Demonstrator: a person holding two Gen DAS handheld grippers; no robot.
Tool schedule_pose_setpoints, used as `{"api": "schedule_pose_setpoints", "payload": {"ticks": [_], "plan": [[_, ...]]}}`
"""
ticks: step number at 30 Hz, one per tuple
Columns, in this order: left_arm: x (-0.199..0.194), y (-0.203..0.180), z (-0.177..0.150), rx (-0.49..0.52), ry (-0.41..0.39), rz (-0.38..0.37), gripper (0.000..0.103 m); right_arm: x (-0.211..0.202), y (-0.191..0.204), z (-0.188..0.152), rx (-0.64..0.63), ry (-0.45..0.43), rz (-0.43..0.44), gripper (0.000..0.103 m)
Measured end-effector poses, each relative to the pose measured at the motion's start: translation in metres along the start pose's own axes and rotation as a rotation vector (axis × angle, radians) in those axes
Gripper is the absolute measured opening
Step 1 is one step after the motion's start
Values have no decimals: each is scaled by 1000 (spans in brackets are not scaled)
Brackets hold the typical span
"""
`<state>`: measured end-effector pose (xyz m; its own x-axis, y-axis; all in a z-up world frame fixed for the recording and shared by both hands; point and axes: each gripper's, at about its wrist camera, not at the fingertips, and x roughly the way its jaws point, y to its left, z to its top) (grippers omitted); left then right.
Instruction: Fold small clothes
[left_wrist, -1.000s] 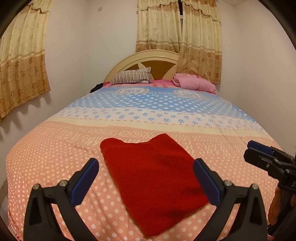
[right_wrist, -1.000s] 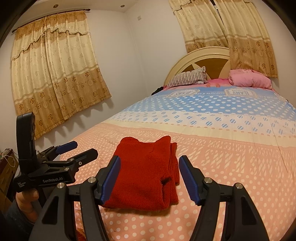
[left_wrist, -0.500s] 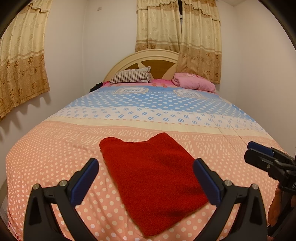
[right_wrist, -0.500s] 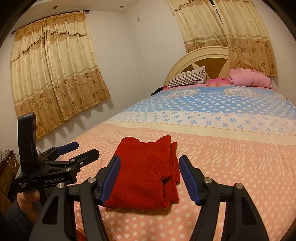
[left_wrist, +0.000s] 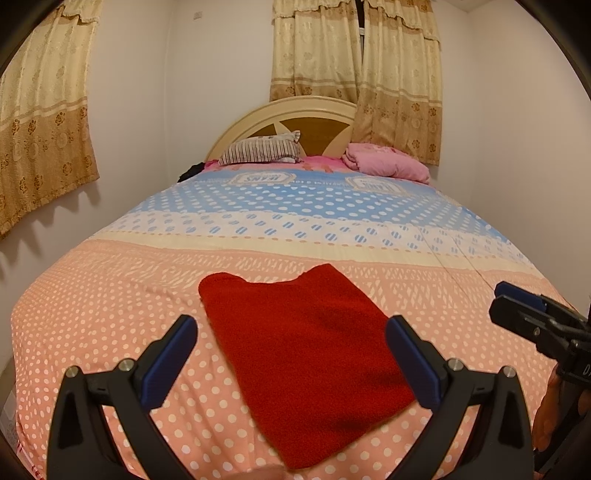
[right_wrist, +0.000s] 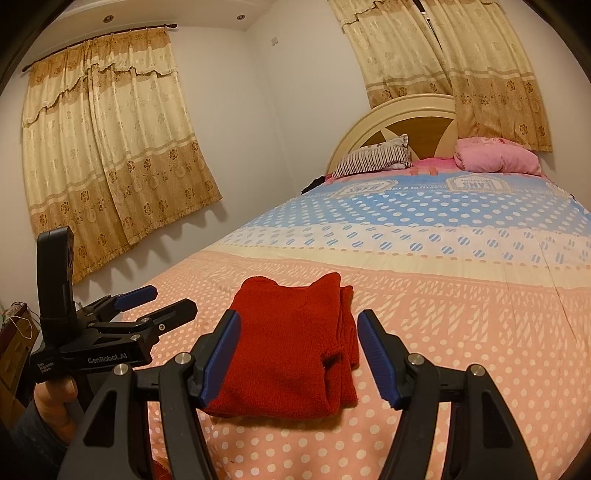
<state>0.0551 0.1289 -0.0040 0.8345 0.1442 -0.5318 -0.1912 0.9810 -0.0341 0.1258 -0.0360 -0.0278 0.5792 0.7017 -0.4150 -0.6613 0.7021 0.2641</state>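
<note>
Your left gripper (left_wrist: 291, 354) hangs above the bed (left_wrist: 110, 295) with its jaws spread wide and nothing between them. The red garment (left_wrist: 306, 350) lies folded flat on the peach dotted end of the bedspread, framed between the two blue pads (left_wrist: 168, 363) without touching either. In the same view your right gripper (left_wrist: 517, 306) enters at 3 o'clock, clear of the garment.

From the right wrist, your right gripper (right_wrist: 295, 354) is likewise held wide apart and empty. The red garment (right_wrist: 295, 347) sits at 12 o'clock just past the fingertips, its stacked layered edges on the right side. Your left gripper (right_wrist: 155, 302) shows at 9 o'clock, jaws parted, beside the garment. A striped pillow (right_wrist: 373, 157) and pink bundle (right_wrist: 495, 157) rest at the headboard (right_wrist: 406, 107).
</note>
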Motion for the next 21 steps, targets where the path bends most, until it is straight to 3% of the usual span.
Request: {"api": "schedule_pose_setpoints", "payload": {"ticks": [21], "plan": [[-1,17,5,-16,-20,67,103,8,2,-5,-19,22,15,67]]}}
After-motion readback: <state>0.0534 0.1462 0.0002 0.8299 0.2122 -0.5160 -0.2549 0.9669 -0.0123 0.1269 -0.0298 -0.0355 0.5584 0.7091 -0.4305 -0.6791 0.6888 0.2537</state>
